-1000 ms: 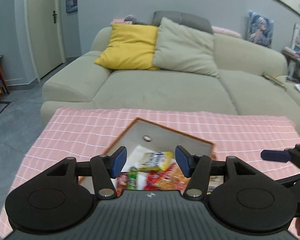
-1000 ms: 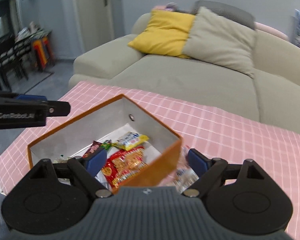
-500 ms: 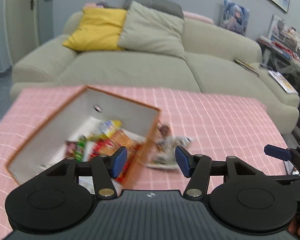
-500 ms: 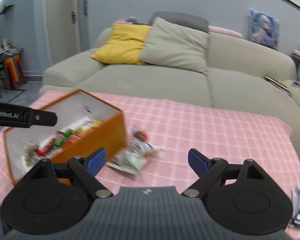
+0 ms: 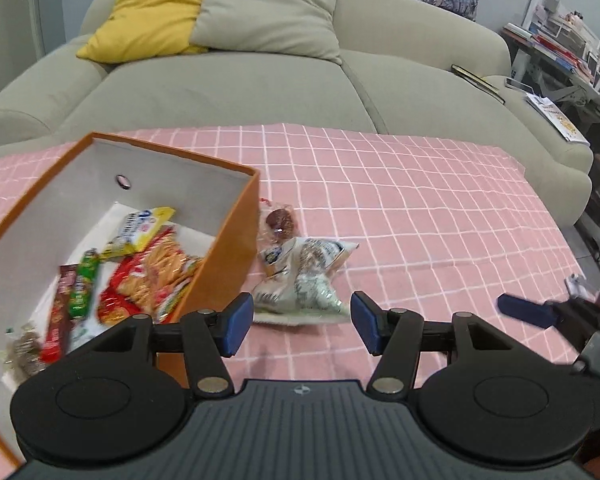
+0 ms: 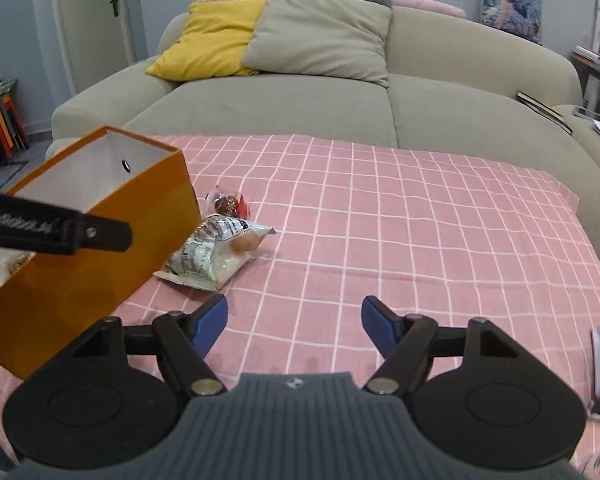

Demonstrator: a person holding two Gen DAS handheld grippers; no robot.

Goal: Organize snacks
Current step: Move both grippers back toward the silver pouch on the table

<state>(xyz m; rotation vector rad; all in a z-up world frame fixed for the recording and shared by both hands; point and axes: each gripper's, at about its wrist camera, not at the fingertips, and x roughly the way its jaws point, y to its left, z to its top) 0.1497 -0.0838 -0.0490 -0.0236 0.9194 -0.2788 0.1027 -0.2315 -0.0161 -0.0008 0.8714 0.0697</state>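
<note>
Snacks (image 5: 300, 276) beside box (image 5: 228, 256) | right tongs (image 6: 294, 326) — closing (nothing between)

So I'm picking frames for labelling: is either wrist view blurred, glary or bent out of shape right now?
Left wrist view: the snacks in the orange box look slightly smeared, and the loose packets show small glints. Right wrist view: sharper overall, with the packets readable. Both views: fisheye bending curves the pink cloth's grid and the sofa; dark corners; even indoor light.
</note>
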